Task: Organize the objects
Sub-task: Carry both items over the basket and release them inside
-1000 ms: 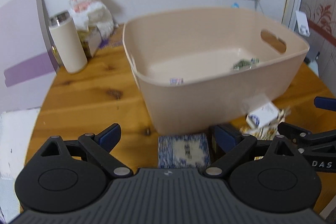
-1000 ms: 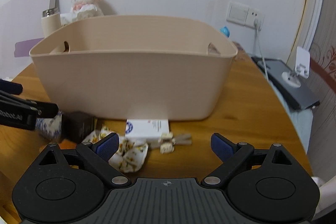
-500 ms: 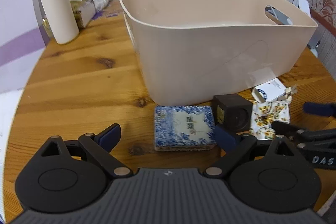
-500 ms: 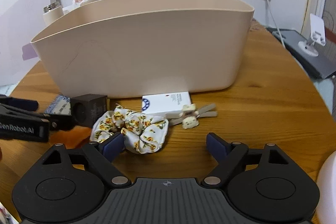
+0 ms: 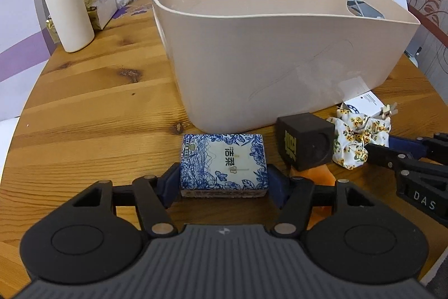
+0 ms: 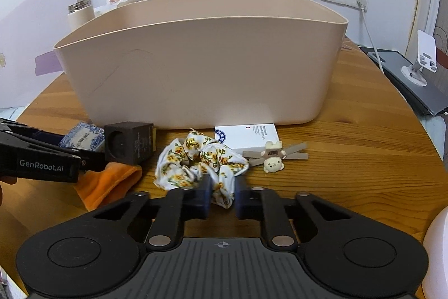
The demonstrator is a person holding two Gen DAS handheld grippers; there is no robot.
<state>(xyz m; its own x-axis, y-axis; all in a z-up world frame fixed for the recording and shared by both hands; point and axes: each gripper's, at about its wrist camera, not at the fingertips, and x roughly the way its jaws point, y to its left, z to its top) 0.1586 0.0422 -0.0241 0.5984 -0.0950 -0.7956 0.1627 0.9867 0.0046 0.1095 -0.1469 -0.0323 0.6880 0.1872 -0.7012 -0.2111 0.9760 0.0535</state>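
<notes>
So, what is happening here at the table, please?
A person is tidying small things with two handheld tongs. The left tongs are closed on the blue-patterned box, and the right tongs pinch the floral scrunchie. Both items still lie on the wooden table, in front of the beige tub.

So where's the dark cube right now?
The dark cube sits on the table in front of the beige tub, between the blue-patterned box to its left and the floral scrunchie to its right.
</notes>
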